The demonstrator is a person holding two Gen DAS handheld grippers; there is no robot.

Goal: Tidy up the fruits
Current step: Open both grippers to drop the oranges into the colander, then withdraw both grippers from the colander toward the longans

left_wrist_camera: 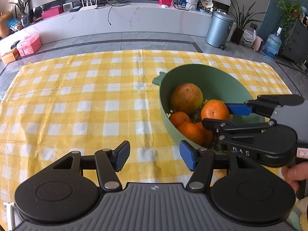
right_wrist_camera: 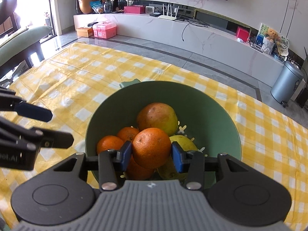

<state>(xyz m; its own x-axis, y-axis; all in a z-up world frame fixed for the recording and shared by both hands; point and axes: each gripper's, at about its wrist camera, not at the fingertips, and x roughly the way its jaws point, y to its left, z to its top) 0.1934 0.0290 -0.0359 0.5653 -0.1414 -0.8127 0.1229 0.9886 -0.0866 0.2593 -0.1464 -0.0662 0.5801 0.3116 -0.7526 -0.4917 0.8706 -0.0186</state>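
Blue pads of the right gripper [right_wrist_camera: 151, 155] pinch an orange [right_wrist_camera: 151, 147] low in the frame's centre, over the green bowl [right_wrist_camera: 221, 115] on the desk. A loosened grip would drop it onto the fruit piled beneath. Left gripper [left_wrist_camera: 154, 156], jaws wide and empty, hovers beside the bowl; the two grippers could collide.

Right hand-held gripper [right_wrist_camera: 151, 155] clamps an orange [right_wrist_camera: 151, 147] between its blue pads, above the green bowl [right_wrist_camera: 215, 113] of fruit. The bowl rests on a yellow-checked desk [right_wrist_camera: 80, 80]. Left hand-held gripper [right_wrist_camera: 62, 128] stands at left, jaws apart.
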